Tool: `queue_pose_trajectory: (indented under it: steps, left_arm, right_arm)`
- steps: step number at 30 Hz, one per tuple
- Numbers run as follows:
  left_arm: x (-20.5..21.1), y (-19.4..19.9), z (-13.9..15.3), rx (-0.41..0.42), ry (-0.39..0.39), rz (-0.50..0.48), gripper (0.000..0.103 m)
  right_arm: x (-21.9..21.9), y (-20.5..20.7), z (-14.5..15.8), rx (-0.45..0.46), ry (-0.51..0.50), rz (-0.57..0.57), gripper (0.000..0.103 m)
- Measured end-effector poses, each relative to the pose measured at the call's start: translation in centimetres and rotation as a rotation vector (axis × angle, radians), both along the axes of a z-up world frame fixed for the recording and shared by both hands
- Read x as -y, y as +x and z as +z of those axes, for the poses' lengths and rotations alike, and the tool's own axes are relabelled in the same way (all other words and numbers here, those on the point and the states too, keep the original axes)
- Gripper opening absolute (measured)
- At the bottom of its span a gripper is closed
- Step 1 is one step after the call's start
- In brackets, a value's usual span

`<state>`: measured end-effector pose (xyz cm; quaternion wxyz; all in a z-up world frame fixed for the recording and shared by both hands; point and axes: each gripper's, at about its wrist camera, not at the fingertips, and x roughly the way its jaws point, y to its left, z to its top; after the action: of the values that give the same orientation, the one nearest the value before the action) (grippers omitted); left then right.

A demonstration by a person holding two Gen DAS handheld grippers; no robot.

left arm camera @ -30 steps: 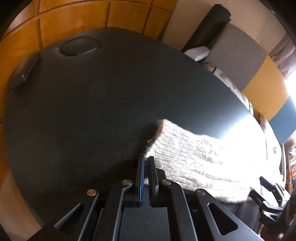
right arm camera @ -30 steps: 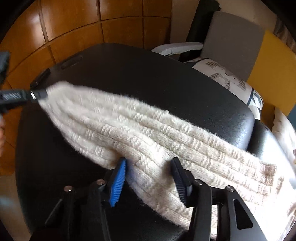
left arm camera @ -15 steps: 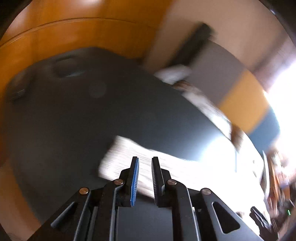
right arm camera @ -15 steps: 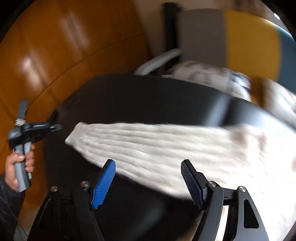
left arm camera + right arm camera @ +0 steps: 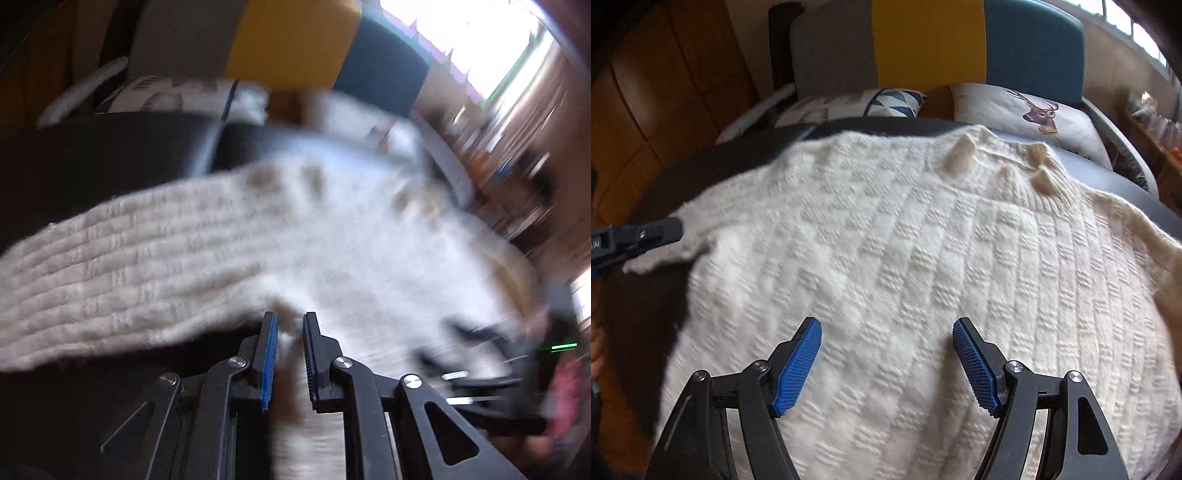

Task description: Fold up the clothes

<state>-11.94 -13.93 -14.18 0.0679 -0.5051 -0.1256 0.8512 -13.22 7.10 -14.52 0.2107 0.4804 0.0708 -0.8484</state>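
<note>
sweater [image 5: 923, 258] flat on dark table [image 5: 713, 162] | right gripper [image 5: 886, 347] wide apart, empty, above it | left gripper [image 5: 287, 332] fingers a little apart near the sleeve | risk: fuzzy wool snags, bunches

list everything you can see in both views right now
knit sweater: 1, cream, spread on the dark table, collar at the far side
table: 1, black, under the sweater
deer cushion: 1, pale with brown deer head, behind the table
triangle cushion: 1, white and blue, left of the deer cushion
sofa back: 1, grey, yellow and blue panels, far side
wood panelling: orange-brown, far left
left tongs: 1, black with blue pads, narrowly open at the sweater edge
right tongs: 1, black with blue pads, wide open over the sweater
</note>
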Motion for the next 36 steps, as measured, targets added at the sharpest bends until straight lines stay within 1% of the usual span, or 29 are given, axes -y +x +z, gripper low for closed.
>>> queue_pose_trajectory:
  steps: [1,5,8,9,11,12,16,17,19,21,22,26,28,33,36]
  left_arm:
    - [-0.4,0.0,-0.2,0.001,-0.027,-0.001,0.016]
    - [-2.1,-0.2,-0.8,0.007,-0.131,-0.005,0.017]
    - [-2.3,-0.2,0.1,0.034,-0.109,0.021,0.015]
    - [-2.1,-0.5,1.0,0.015,-0.082,0.016,0.015]
    - [-1.5,-1.4,2.6,-0.023,-0.033,0.005,0.015]
    - [-0.6,-2.7,2.9,-0.043,-0.012,-0.013,0.015]
    - [-3.8,-6.8,5.6,-0.07,0.139,-0.121,0.015]
    - [-4.6,-7.9,6.1,-0.072,0.181,-0.148,0.016]
    - [-6.8,-11.0,6.5,-0.039,0.287,-0.196,0.018]
    - [-8.9,-13.8,6.2,-0.015,0.361,-0.243,0.023]
    - [-10.3,-15.4,6.0,0.001,0.384,-0.27,0.024]
    - [-15.3,-21.3,4.8,0.047,0.396,-0.347,0.026]
    - [-17.0,-23.5,3.9,0.083,0.365,-0.354,0.027]
    - [-19.9,-26.7,0.5,0.15,0.327,-0.395,0.027]
    - [-21.2,-28.2,-1.0,0.183,0.309,-0.42,0.028]
  right_arm:
    - [-0.3,0.3,-0.3,-0.007,0.017,0.008,0.076]
    - [-1.1,0.5,-0.6,-0.024,-0.012,0.019,0.077]
    - [-1.6,0.6,-0.8,-0.036,-0.037,0.028,0.082]
    - [-1.8,0.6,-0.8,-0.04,-0.045,0.03,0.084]
    - [-2.2,0.5,-0.6,-0.03,-0.078,0.039,0.084]
    - [-2.6,0.4,-0.3,-0.023,-0.1,0.046,0.084]
    - [-4.7,-1.1,-0.4,-0.028,-0.138,0.0,0.084]
    - [-5.3,-1.4,-0.4,-0.03,-0.147,-0.012,0.084]
    - [-6.4,-2.2,-0.5,-0.033,-0.164,-0.037,0.084]
    - [-7.5,-3.0,-0.5,-0.036,-0.182,-0.062,0.084]
    - [-8.0,-3.4,-0.5,-0.038,-0.191,-0.074,0.084]
    - [-10.2,-4.9,-0.6,-0.044,-0.226,-0.123,0.084]
    - [-11.3,-5.7,-0.7,-0.047,-0.243,-0.148,0.084]
    - [-14.0,-7.7,-0.8,-0.054,-0.287,-0.21,0.087]
    - [-14.3,-7.7,-1.0,-0.054,-0.312,-0.206,0.09]
